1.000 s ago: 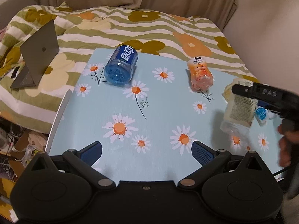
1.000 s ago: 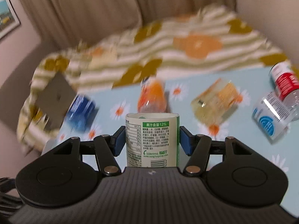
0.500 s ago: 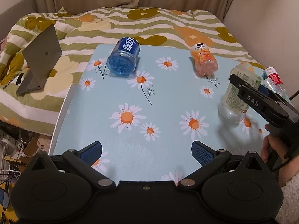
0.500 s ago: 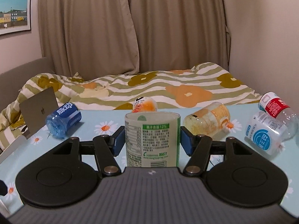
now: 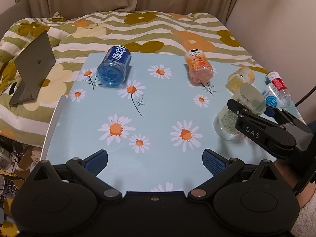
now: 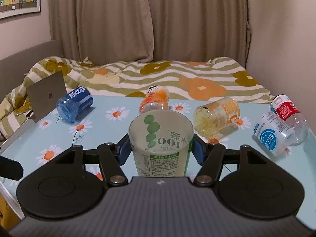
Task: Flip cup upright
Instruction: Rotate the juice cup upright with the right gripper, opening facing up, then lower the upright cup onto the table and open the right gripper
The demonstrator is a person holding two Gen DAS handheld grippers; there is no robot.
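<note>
A clear plastic cup with a green label sits between the blue pads of my right gripper, which is shut on it. Its open mouth faces up. In the left wrist view the same cup leans slightly at the right side of the daisy-print table, its base at or just above the surface, with the right gripper around it. My left gripper hangs open over the table's near edge, with nothing between its fingers.
Lying on the table are a blue cup, an orange bottle, a yellow jar, and bottles with a blue label and a red label. A laptop stands on the bed at left.
The right gripper has swung the cup round and lowered it towards the table; its open mouth now shows from above. The left gripper has stayed open, with its view shifting slightly.
</note>
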